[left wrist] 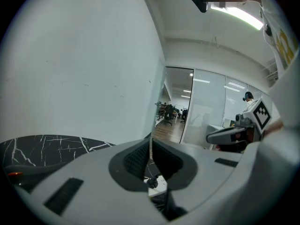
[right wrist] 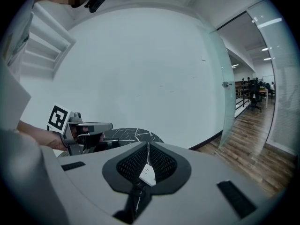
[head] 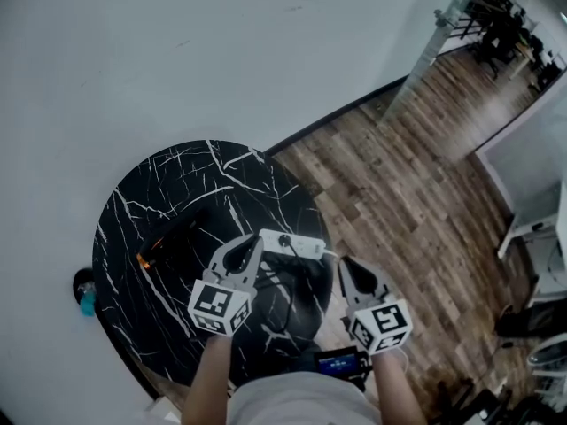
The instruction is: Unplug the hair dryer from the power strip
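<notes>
On the round black marble table (head: 155, 202) lies a white power strip (head: 290, 244) with a black plug (head: 285, 239) in it and a black cord looping toward me. The dark hair dryer (head: 177, 242), showing a small orange light, lies left of the strip. My left gripper (head: 257, 239) hovers shut and empty at the strip's near left end; past its jaws I see the strip (left wrist: 160, 184) and plug (left wrist: 152, 182). My right gripper (head: 343, 264) is shut and empty, off the table's right edge, with the strip's end (right wrist: 147, 174) below its tips.
A white wall curves behind the table. Wooden floor (head: 399, 211) stretches to the right toward a glass partition (head: 438, 38). A small blue and black object (head: 85, 296) sits on the floor left of the table. White furniture (head: 540, 237) stands at the right.
</notes>
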